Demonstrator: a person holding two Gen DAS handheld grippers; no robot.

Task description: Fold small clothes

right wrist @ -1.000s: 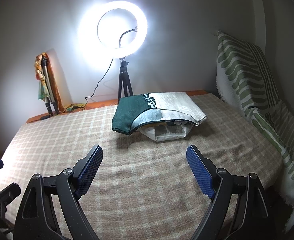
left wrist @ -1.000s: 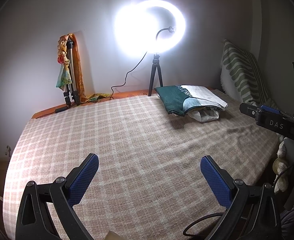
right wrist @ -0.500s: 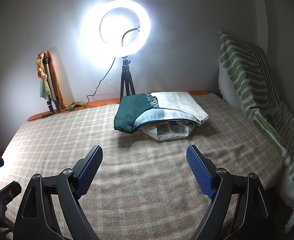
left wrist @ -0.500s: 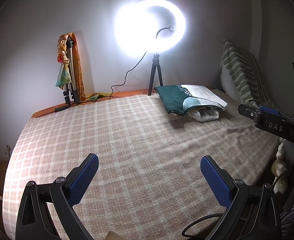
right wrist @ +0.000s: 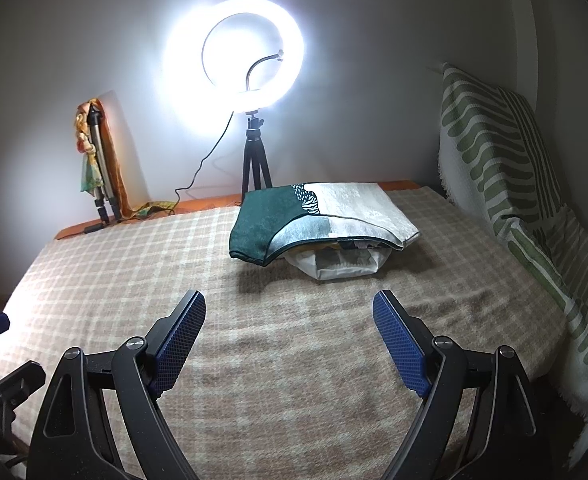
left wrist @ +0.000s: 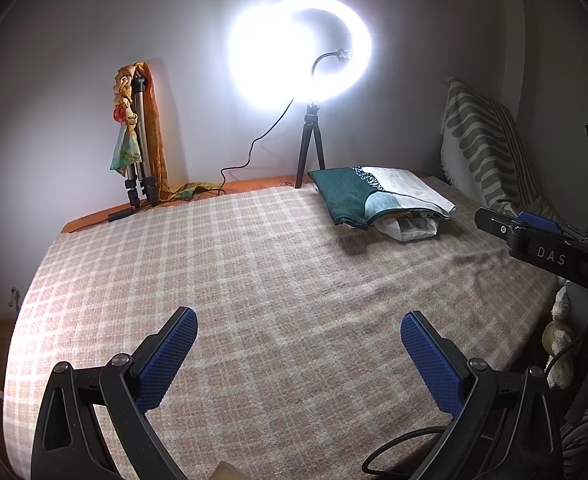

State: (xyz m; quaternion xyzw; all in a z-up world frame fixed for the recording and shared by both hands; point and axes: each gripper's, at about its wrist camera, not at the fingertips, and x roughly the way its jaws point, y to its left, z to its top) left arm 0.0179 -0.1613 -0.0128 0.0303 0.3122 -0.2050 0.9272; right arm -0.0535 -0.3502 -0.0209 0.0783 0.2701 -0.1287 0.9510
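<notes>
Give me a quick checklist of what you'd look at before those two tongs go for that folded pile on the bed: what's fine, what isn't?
1. Left tongs open with nothing between them: ok.
2. Right tongs open with nothing between them: ok.
3. Folded pile in sight from both cameras, lying on the checked blanket: ok.
4. Blanket between the tongs and the pile free of other things: ok.
5. Ring light and its tripod stand behind the pile, apart from it: ok.
6. Which piece in the pile is the small garment to fold: cannot tell; a white piece is tucked under the green and grey cloth.
</notes>
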